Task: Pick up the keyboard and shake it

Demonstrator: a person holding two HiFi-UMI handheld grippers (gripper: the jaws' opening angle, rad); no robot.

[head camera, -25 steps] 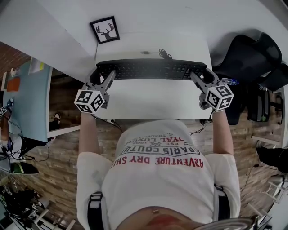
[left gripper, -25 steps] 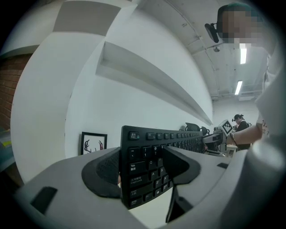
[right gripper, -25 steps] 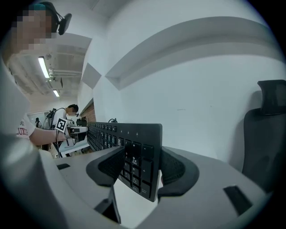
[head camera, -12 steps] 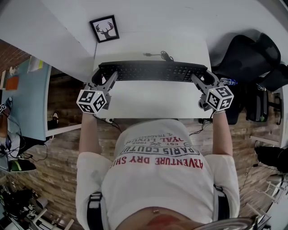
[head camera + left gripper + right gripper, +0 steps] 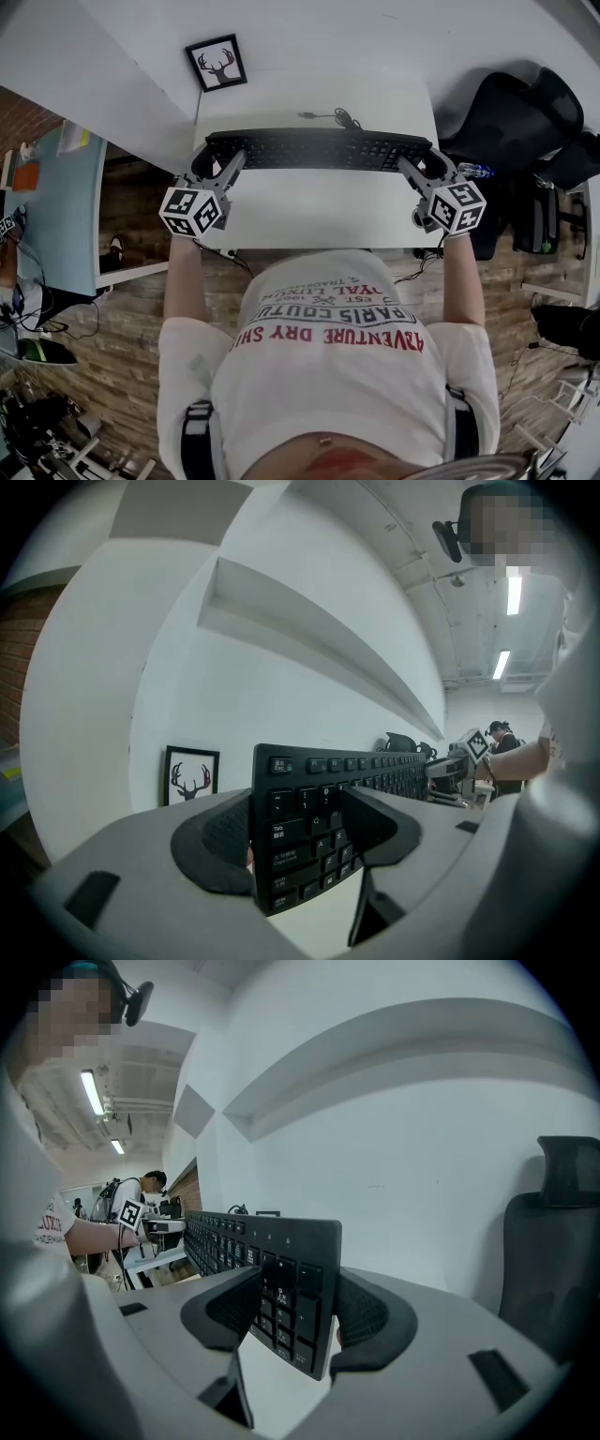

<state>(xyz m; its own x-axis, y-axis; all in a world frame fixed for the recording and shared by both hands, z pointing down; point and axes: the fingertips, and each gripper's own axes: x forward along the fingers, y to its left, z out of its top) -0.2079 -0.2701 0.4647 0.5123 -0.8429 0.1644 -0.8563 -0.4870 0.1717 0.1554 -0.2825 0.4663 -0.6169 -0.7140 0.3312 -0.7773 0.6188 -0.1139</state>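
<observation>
Nearest the head camera a white shirt (image 5: 328, 366) is seen, on which "ADVENTURE DRY" and "PARIS" can be read upside down in red and dark print. Beyond it the left gripper (image 5: 214, 161) and the right gripper (image 5: 422, 164) are held out over a white desk (image 5: 319, 211). Each pair of jaws is closed on one short end of the black keyboard (image 5: 319, 148). In the left gripper view the ribbed pads (image 5: 220, 841) are pressed against the end where keys marked Esc and Tab can be read. In the right gripper view the pads (image 5: 230, 1312) are clamped on the opposite end.

The keyboard's long axis is laid left to right over the far half of the desk, from one gripper to the other, with the keys turned up toward the person. It appears to be held just clear of the desk, though the gap is not plainly shown.

Behind it a dark cable (image 5: 336, 114) is coiled on the desk top. Farther back a black-framed picture of a deer head (image 5: 217, 63) is set against the white wall (image 5: 375, 37), along which a long ledge (image 5: 309, 639) is run. A black chair (image 5: 516, 117) is placed at the desk's right, and a brown patterned floor (image 5: 122, 337) is seen below. Ceiling strip lights (image 5: 513, 592) are lit in the room beyond.
</observation>
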